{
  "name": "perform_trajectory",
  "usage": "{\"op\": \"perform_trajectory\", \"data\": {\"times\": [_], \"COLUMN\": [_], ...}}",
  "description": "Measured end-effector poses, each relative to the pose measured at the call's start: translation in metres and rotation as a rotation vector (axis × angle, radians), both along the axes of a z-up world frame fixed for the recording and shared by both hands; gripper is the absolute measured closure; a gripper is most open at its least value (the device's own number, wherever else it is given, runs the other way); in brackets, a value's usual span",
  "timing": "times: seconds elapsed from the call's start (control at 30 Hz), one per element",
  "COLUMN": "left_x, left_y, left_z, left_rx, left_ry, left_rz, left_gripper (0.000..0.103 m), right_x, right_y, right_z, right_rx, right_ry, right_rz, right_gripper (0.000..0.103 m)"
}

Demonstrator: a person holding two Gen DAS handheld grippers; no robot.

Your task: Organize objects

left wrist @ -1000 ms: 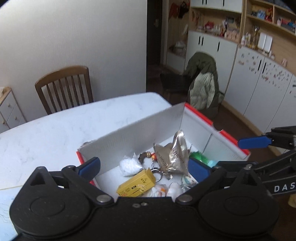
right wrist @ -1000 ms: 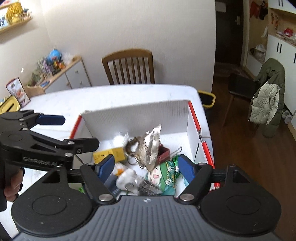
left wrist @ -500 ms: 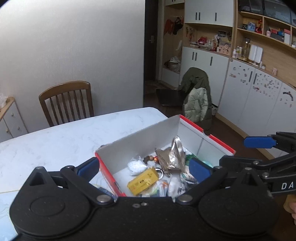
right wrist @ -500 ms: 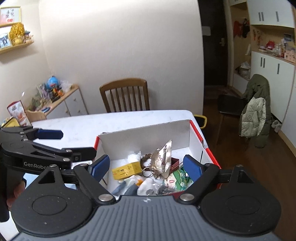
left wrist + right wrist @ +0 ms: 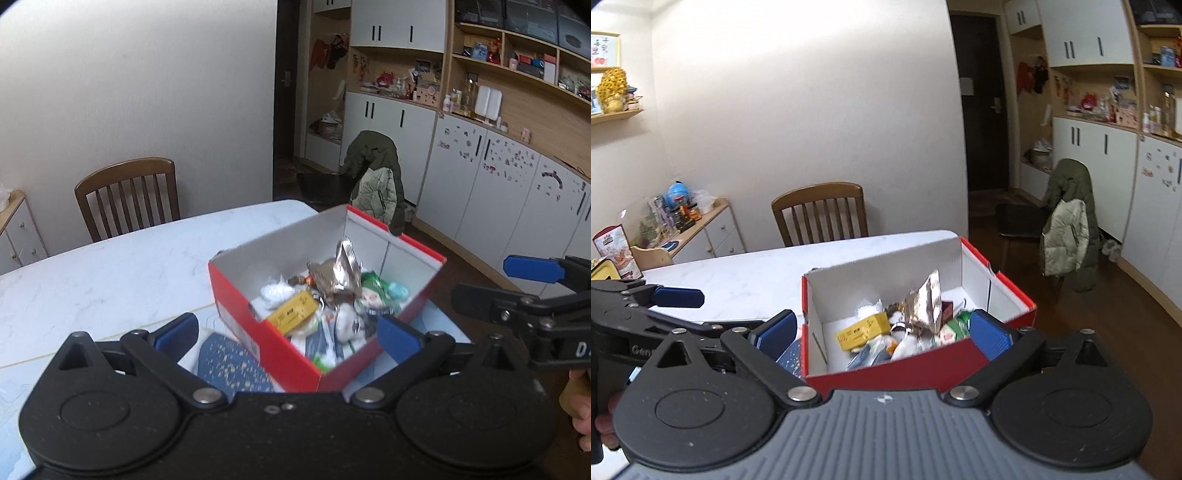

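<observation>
Only partial lettering legible: "Gen" in white on the left claw body, and "D" in white on the right claw body.

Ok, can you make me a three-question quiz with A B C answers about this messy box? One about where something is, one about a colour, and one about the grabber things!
1. Where is the yellow packet?
A. on the chair
B. inside the box
C. on the floor

2. What colour is the outside of the box?
A. red
B. green
C. black

3. How are the two grippers?
A. both open and empty
B. both shut on the box
C. one holding a toy

Answers:
1 B, the packet lies among the clutter between the box's white walls.
2 A, its outer walls and rim are red.
3 A, the left gripper and right gripper have their blue fingers spread apart, holding nothing.
</observation>
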State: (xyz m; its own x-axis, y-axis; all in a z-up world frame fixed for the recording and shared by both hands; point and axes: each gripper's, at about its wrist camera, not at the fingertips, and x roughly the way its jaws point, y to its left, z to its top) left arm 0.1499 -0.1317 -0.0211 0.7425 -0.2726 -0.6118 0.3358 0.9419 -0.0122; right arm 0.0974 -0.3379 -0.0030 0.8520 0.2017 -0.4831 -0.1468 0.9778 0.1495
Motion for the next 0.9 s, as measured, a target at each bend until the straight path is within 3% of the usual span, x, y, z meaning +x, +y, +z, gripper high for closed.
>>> {"op": "perform_trajectory", "data": {"times": [0.47,0.9], "left_x": [-0.043,-0.050], "left_y": [0.038,0.052], "left_z": [-0.008,-0.008], "left_rx": [0.003,-0.012], "left_ry": [0.002,-0.006], "left_rz": [-0.070,-0.094], "left_gripper": [0.000,0.000], "right_x": [-0.060,-0.072], "right_y": [0.041,0.057], "right_z": [-0.002,-0.001], "right_rx": [-0.013,-0.022], "right_ry": [0.001,0.004], "right_rz": [-0.076,-0.095], "right_gripper": [0.002,0.002]}}
